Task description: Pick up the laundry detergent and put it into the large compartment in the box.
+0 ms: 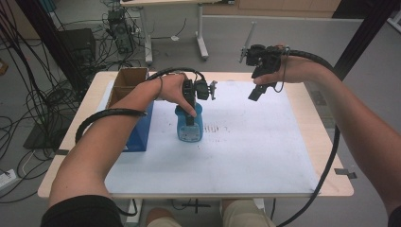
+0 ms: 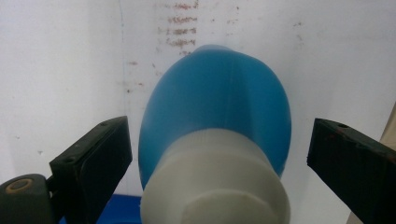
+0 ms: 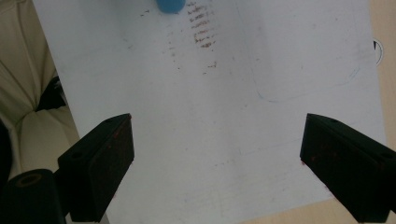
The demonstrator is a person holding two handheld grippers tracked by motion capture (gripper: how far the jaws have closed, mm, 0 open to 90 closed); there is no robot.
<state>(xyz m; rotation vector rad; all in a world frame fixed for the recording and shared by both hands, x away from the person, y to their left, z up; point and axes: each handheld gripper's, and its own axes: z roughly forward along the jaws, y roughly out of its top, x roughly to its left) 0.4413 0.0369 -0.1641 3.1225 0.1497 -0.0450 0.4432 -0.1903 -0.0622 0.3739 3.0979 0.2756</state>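
Note:
A blue bottle (image 1: 190,128) with a white cap (image 2: 215,186) stands upright on the white sheet (image 1: 246,151), left of centre. My left gripper (image 1: 190,113) points down over its top. In the left gripper view the gripper (image 2: 219,158) is open, with one jaw on each side of the cap and a gap to each. My right gripper (image 1: 257,93) hangs in the air above the sheet's far right part. It (image 3: 215,163) is open with nothing between its jaws, looking down on bare sheet. The bottle's blue edge (image 3: 170,5) shows at the top of that view.
A blue box (image 1: 140,130) lies just left of the bottle, and an open cardboard box (image 1: 126,81) stands behind it at the table's far left. Brown smudges (image 1: 216,127) mark the sheet. The wooden table edge (image 1: 331,142) borders the sheet on the right.

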